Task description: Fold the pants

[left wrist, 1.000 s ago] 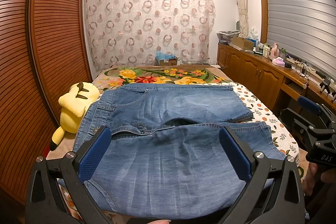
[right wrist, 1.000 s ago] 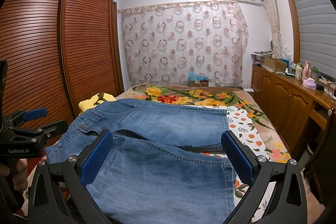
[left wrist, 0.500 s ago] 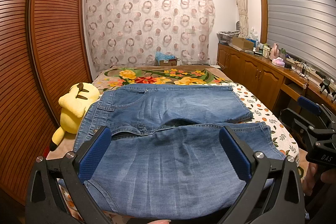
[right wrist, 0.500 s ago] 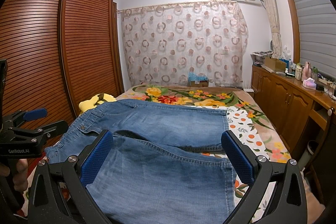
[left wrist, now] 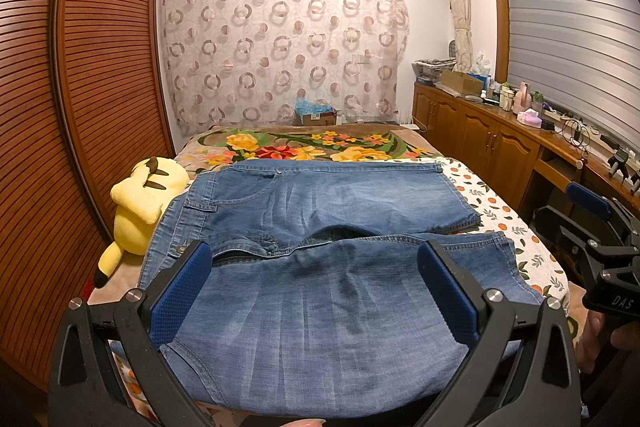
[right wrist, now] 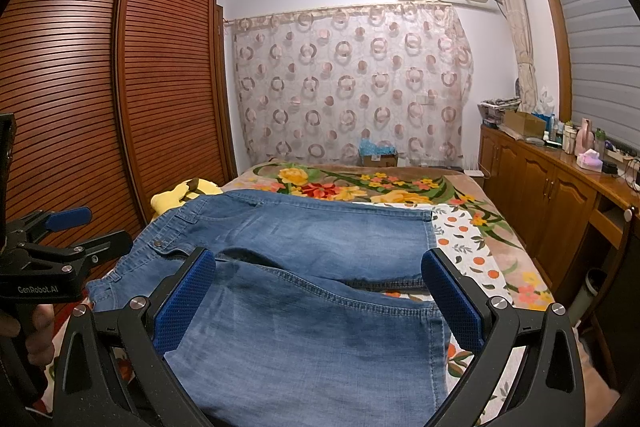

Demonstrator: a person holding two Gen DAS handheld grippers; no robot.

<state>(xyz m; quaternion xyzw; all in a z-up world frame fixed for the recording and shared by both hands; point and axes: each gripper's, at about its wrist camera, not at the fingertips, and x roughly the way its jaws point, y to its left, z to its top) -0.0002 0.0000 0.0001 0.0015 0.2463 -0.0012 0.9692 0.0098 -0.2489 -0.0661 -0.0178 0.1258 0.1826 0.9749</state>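
Blue denim pants (left wrist: 320, 227) lie spread flat across the bed (left wrist: 500, 211), waistband at the left, the two legs running to the right with a gap between them. They also show in the right wrist view (right wrist: 304, 259). My left gripper (left wrist: 314, 287) is open and empty, held above the near leg. My right gripper (right wrist: 318, 295) is open and empty, held above the near leg toward the hem end. Each gripper shows at the edge of the other's view.
A yellow plush toy (left wrist: 140, 199) lies on the bed's left side by the waistband. A slatted wooden wardrobe (left wrist: 80, 107) stands at the left. A wooden sideboard (left wrist: 500, 143) with bottles and boxes runs along the right. A floral blanket (left wrist: 312, 145) covers the far end.
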